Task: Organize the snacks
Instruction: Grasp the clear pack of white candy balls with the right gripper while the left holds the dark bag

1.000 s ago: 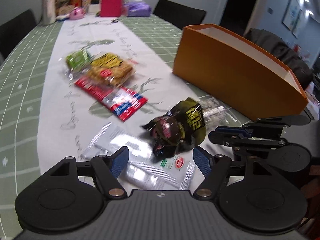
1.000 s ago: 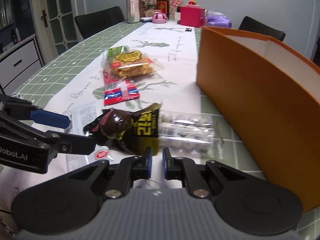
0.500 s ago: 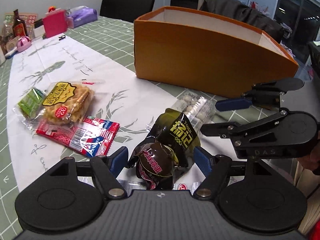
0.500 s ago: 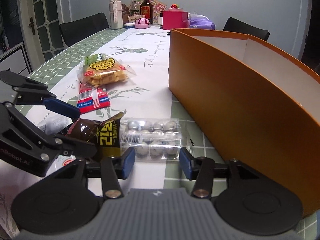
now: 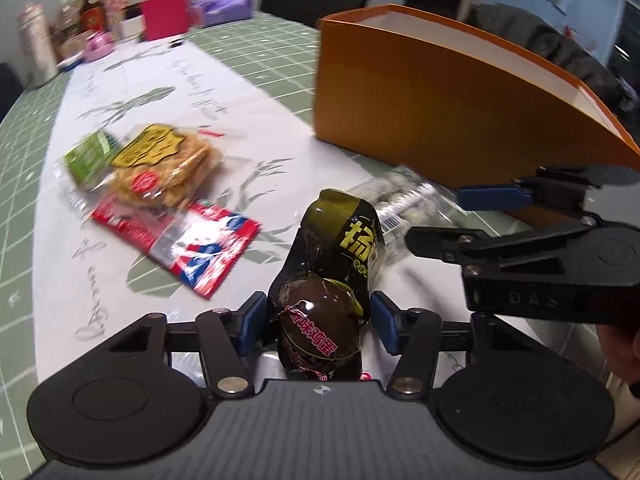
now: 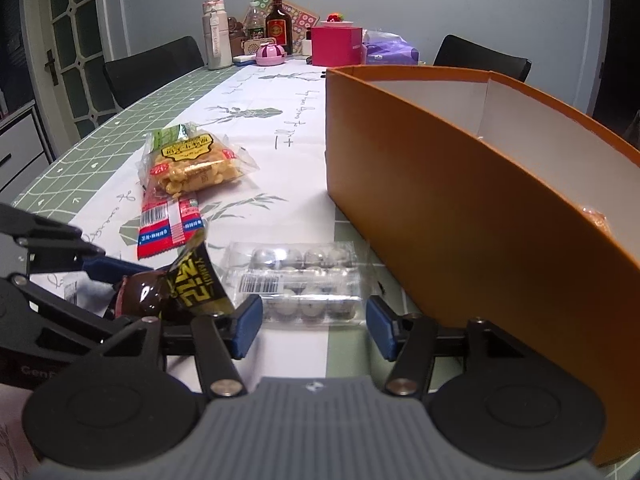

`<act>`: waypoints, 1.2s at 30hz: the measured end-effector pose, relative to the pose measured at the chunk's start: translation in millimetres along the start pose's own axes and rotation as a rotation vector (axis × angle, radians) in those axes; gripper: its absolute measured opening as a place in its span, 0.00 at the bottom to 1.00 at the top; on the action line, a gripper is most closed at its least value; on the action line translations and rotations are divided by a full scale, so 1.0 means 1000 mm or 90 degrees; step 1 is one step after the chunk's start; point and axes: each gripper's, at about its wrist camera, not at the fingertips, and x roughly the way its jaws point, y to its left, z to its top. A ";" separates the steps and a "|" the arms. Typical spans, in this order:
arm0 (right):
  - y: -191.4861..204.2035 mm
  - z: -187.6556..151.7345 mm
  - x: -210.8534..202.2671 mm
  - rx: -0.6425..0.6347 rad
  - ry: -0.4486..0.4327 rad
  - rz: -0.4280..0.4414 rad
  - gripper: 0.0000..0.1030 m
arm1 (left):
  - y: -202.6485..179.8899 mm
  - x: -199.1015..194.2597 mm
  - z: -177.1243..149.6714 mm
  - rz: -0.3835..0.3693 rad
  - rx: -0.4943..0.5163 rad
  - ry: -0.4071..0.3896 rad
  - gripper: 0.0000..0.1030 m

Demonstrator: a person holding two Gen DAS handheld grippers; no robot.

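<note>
1. Two grippers work here: your left gripper (image 5: 318,320) clamps the dark snack packet (image 5: 326,280), lifted beside the orange box (image 5: 420,120).
2. Your right gripper (image 6: 314,326) stands spread around the clear egg tray (image 6: 296,280) on the worktop (image 6: 100,136).
3. Next, carry the packet over the box rim.

Glossy dark foil wraps the egg snack (image 5: 320,300); the clear plastic tray (image 6: 298,284) gleams, beside a matt orange cardboard box (image 6: 460,216) on smooth patterned tablecloth (image 6: 256,120).
</note>
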 end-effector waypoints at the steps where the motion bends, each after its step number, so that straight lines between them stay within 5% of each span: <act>1: 0.002 0.002 0.000 -0.001 0.000 -0.006 0.64 | 0.004 -0.002 0.000 0.011 -0.020 -0.002 0.57; 10: 0.017 0.024 0.022 0.067 0.016 -0.034 0.78 | 0.035 -0.020 -0.005 0.092 -0.132 -0.033 0.56; 21: 0.057 0.032 0.054 -0.030 0.033 -0.109 0.82 | 0.049 -0.025 -0.014 0.071 -0.181 -0.039 0.56; 36: 0.040 -0.026 -0.011 -0.159 0.019 -0.047 0.66 | 0.044 -0.031 -0.019 0.044 -0.221 -0.020 0.58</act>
